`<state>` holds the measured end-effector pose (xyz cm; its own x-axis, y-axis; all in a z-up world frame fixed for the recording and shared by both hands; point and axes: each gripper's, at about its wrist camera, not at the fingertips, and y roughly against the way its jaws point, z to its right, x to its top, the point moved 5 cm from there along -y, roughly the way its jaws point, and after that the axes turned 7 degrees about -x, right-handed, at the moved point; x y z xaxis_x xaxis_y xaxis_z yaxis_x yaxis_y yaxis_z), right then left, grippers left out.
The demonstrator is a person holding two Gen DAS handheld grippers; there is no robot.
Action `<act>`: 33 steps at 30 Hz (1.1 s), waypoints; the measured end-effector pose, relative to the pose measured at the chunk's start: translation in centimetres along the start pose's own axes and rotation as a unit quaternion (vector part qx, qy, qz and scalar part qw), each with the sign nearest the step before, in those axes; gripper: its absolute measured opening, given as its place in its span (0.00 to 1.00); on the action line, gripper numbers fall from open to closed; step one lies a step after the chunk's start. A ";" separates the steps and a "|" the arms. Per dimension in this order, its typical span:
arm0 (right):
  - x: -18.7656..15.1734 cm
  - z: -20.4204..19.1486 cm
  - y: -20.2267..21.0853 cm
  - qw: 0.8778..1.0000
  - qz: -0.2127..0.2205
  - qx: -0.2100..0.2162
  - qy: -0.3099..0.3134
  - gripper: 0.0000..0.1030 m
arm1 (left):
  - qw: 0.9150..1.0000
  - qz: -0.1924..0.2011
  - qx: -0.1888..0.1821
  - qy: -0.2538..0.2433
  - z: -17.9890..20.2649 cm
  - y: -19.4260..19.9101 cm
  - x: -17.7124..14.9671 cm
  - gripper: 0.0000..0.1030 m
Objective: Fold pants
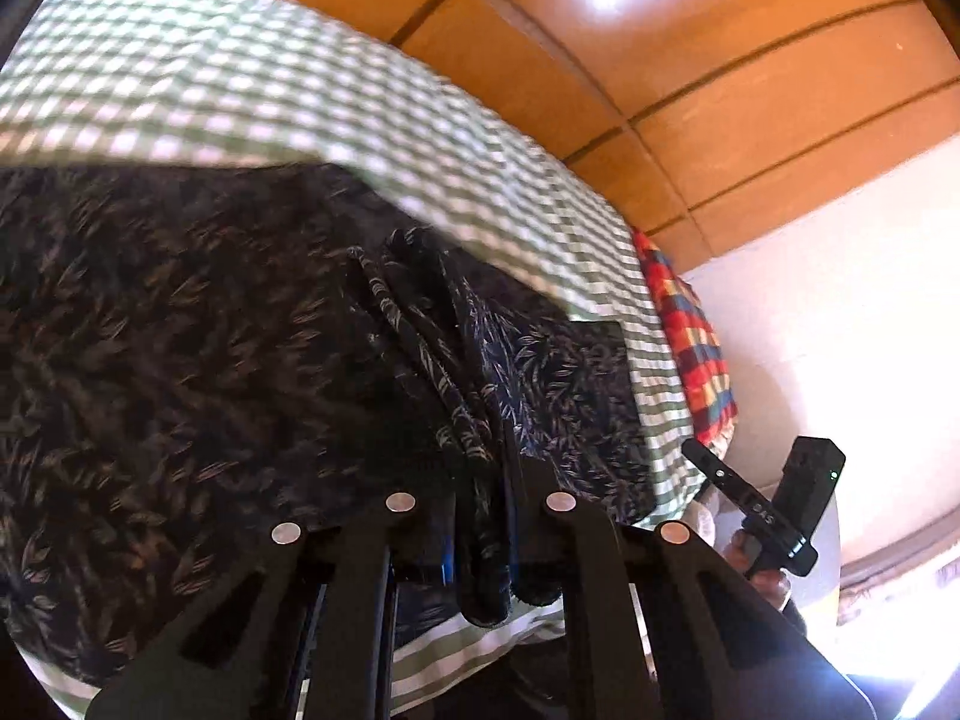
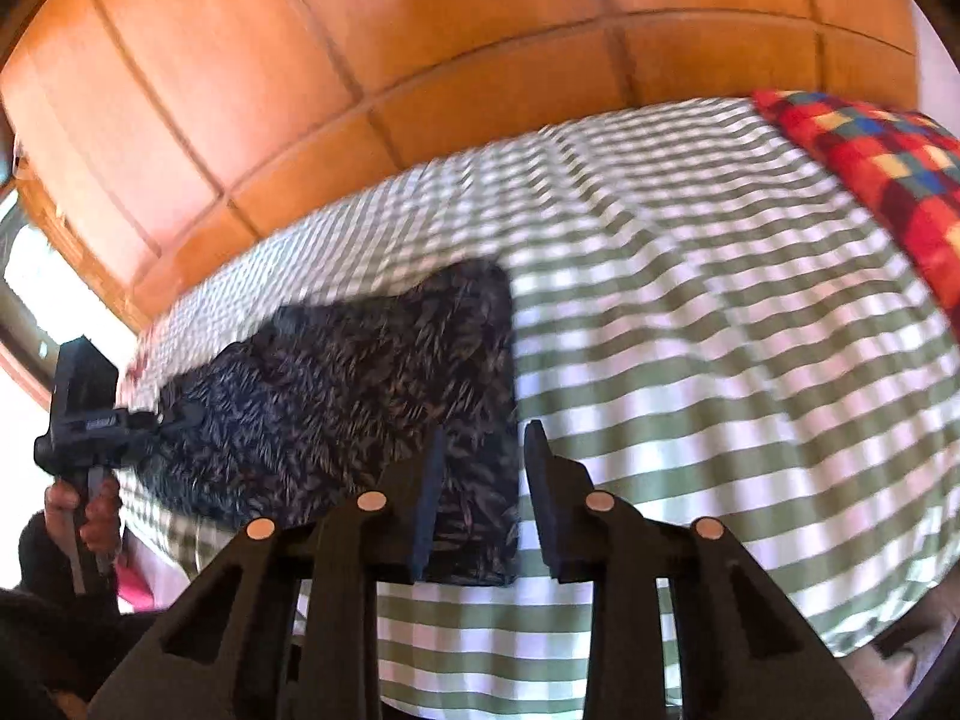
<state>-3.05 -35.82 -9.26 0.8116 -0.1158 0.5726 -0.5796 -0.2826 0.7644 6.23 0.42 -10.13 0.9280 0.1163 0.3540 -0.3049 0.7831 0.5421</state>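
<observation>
The left gripper [image 1: 483, 546] clamped a bunched fold of the pants [image 1: 210, 324], while the right gripper [image 2: 480, 492] hovered with jaws apart over their near corner on the checked sheet [image 2: 690, 360].

1. Your left gripper [image 1: 480, 540] is matte black, with four round silver pin heads across its linkage and blue pads inside its fingers.
2. Your right gripper [image 2: 483, 498] matches it: black, four copper-tinted pins.
3. You wear a dark sleeve [image 2: 42, 588].
</observation>
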 end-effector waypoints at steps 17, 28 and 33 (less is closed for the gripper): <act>5.7 -6.2 -7.4 0.995 -0.008 -0.058 0.077 0.47 | 0.999 0.002 0.050 -0.013 -2.9 -0.9 -0.7 0.10; 4.8 -6.0 -12.3 0.980 -0.027 -0.154 0.121 0.41 | 0.992 0.017 0.106 -0.060 -3.0 -1.0 -2.2 0.12; 5.4 -11.8 -9.6 0.982 0.022 -0.102 0.158 0.44 | 0.985 0.051 0.139 -0.083 -1.8 1.7 -2.2 0.18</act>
<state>6.09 -22.50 -10.04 0.7414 0.1862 0.6447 -0.6420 -0.0828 0.7622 4.04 2.56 -11.33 0.8488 0.0658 0.5247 -0.4630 0.5715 0.6775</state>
